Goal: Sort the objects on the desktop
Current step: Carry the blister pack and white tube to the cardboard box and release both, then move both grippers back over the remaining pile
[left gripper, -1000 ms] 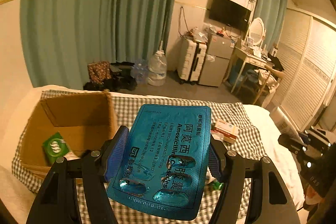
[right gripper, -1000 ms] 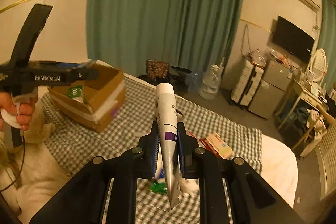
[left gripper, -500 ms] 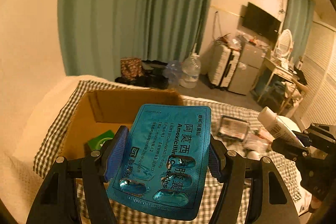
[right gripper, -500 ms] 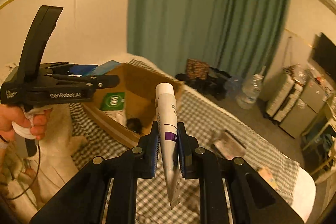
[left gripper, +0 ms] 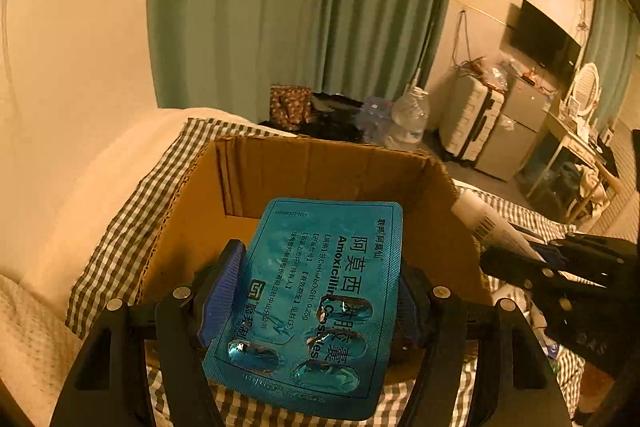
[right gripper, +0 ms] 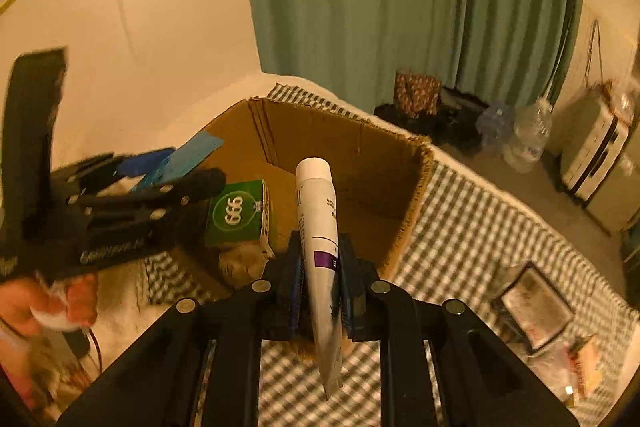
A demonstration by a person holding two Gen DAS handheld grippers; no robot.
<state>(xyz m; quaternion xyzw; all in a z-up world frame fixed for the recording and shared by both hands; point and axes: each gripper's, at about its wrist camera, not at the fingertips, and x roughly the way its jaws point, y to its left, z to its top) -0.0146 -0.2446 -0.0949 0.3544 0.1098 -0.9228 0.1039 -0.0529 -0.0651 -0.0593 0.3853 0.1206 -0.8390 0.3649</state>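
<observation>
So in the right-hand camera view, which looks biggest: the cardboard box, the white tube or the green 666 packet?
1. Cardboard box, clearly largest.
2. White tube, though it is nearest the camera, so that flatters it.
3. Green 666 packet, lying inside the box.

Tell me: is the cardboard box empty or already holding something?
Not empty. The right wrist view shows a green "666" box inside the open cardboard box; a pale object lies beside it, unclear what.

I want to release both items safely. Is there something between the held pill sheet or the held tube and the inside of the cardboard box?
Nothing visible blocks either. The blue pill sheet in the left gripper and the white tube in the right gripper are over the open cardboard box. A green carton already lies inside.
</observation>
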